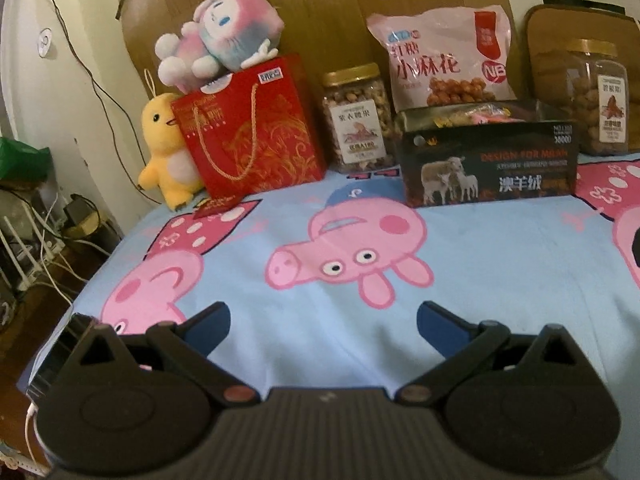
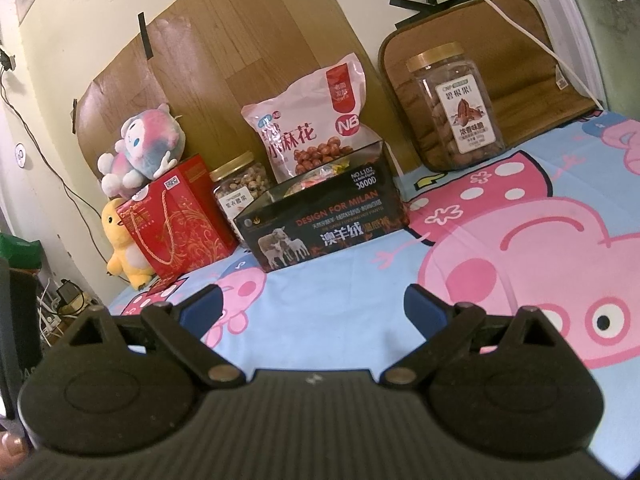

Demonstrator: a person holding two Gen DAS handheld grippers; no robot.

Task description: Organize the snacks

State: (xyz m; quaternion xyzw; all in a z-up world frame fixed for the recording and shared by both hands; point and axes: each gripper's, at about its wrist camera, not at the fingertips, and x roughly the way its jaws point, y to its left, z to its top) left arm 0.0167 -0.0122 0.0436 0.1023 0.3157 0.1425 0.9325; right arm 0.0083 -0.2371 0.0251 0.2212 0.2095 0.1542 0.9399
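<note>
Yellow duck plush (image 1: 166,148) beside red gift bag (image 1: 252,132); pink plush (image 1: 218,36) atop.

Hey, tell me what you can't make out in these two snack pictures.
- Contents of the black box: only wrapper tops peek over its wall, both views.
- Base of the pink snack bag: hidden behind the box.
- Small print on the nut jar and pecan jar: too small.
- Inside of the red gift bag: the plush toy covers it.
</note>
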